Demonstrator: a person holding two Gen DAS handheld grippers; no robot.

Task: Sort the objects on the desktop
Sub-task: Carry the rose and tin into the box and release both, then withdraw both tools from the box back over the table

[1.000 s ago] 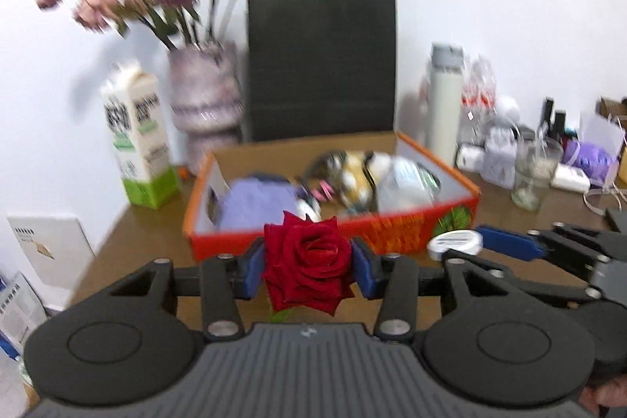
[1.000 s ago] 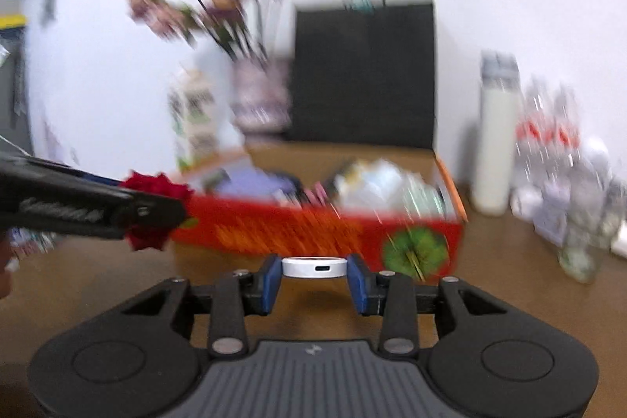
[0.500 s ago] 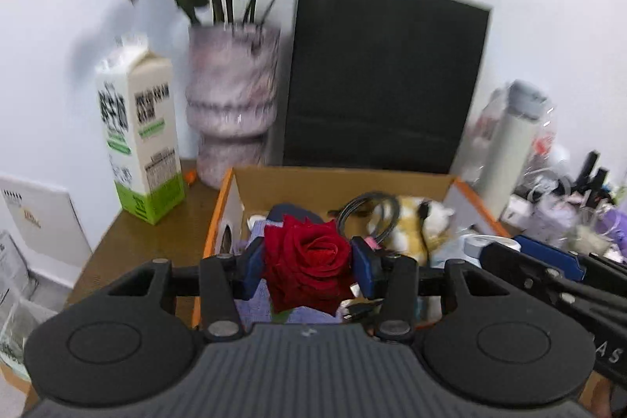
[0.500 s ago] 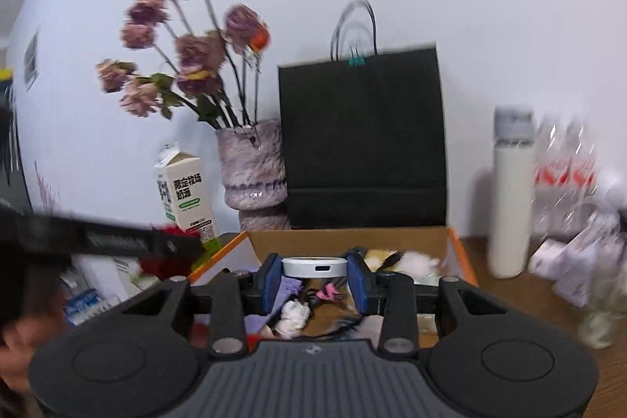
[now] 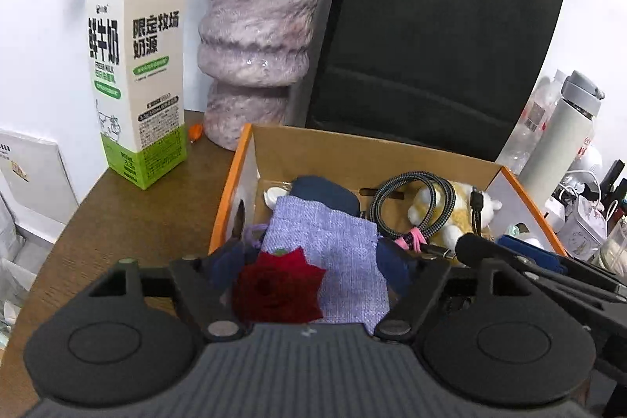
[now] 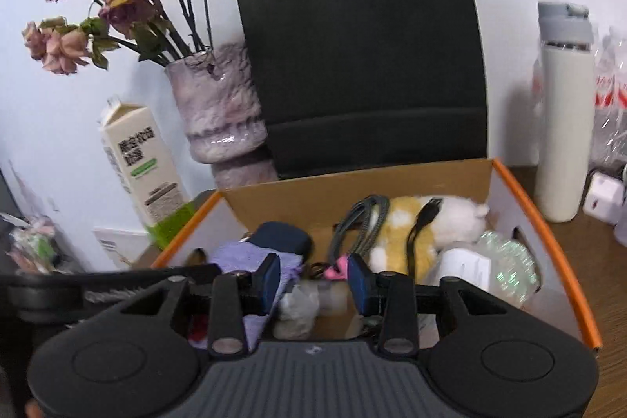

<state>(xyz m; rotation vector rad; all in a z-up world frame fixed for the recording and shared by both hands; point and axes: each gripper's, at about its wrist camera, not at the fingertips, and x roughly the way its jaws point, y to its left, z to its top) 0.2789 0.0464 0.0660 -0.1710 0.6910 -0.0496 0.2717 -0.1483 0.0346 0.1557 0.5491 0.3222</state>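
red rose point(image 5: 277, 288) loose between spread left fingers point(image 5: 226, 263), over box point(image 5: 231, 183)

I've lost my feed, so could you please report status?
Both tongs open over the orange-rimmed cardboard box. Red fabric rose lies loose on the lilac woven pouch. Nothing in the way.
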